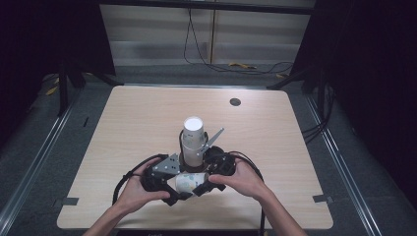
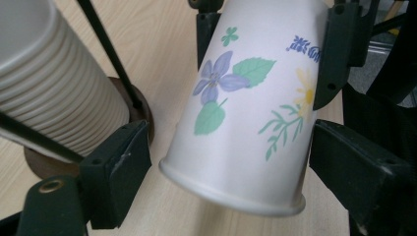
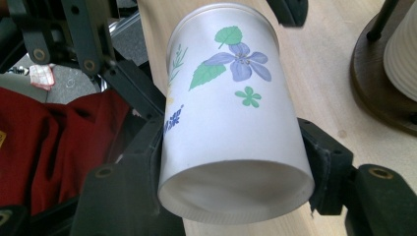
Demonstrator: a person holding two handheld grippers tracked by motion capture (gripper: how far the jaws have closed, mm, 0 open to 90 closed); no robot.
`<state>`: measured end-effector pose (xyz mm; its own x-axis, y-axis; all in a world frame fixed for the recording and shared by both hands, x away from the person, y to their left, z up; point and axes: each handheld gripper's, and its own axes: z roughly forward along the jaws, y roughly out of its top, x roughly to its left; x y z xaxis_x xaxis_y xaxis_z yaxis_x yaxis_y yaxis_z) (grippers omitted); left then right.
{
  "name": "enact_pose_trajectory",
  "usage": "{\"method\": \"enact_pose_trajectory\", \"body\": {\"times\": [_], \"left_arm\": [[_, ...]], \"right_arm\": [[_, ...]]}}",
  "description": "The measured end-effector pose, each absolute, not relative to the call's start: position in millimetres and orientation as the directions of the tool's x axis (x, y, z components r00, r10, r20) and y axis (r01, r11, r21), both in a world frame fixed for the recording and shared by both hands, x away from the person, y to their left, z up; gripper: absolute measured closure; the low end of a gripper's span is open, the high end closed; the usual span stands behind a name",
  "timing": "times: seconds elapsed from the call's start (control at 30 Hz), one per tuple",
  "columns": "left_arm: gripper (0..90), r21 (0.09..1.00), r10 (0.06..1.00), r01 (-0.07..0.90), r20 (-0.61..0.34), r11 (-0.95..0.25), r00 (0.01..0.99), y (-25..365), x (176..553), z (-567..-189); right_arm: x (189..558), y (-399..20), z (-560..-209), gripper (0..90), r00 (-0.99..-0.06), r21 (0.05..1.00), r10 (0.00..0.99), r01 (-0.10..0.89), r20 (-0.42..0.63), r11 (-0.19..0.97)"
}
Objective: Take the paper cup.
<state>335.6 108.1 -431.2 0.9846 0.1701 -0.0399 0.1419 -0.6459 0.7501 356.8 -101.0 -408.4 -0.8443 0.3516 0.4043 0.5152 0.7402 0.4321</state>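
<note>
Here, I hold a two-jaw gripper in each hand at the near edge of a pale wooden tabletop [image 1: 128,128]. Between them is a white paper cup [image 1: 190,181] printed with a purple flower, green leaves and small blue writing. It lies on its side in the air, just above the tabletop.

My left gripper [image 1: 178,192] comes in from the left. In the left gripper view, one jaw presses the cup's right side, while the other jaw stands a little apart from its left side, so I cannot tell whether this gripper grips it. The cup's closed base faces this camera.

My right gripper [image 1: 202,187] comes in from the right. In the right gripper view, its jaws are clamped on the cup's wall near the rim, one on each side, and the open mouth faces this camera.

Just behind the grippers stands a tall stack of white cups [image 1: 193,141] on a round dark wooden base [image 3: 381,73], with thin black rods [image 2: 109,51] rising beside it. A red cloth [image 3: 49,142] shows below the tabletop edge in the right gripper view.
</note>
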Motion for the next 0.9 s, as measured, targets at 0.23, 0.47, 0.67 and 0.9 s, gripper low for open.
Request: {"method": "enact_pose_trajectory", "body": {"times": [0.23, 0.47, 0.67, 0.9], "left_arm": [[15.9, 0.782, 0.196, 0.169, -0.061, -0.601, 0.979, 117.9, 339.9, -428.7], [16.0, 0.815, 0.23, 0.194, -0.076, -0.546, 0.97, 121.1, 342.3, -426.4], [16.0, 0.835, 0.279, 0.221, -0.084, -0.504, 0.957, 128.4, 343.8, -425.2], [16.0, 0.855, 0.313, 0.269, -0.133, -0.443, 0.94, 139.0, 347.4, -426.4]], "right_arm": [[354.7, -104.0, -407.9, 36.7, -0.84, 0.449, 0.367, 0.528, 0.399, 0.721], [354.0, -114.3, -408.2, 36.7, -0.835, 0.474, 0.377, 0.542, 0.401, 0.694], [351.7, -121.9, -412.4, 36.7, -0.826, 0.492, 0.387, 0.557, 0.409, 0.669], [350.2, -128.0, -415.3, 36.6, -0.82, 0.516, 0.397, 0.569, 0.412, 0.64]]}}
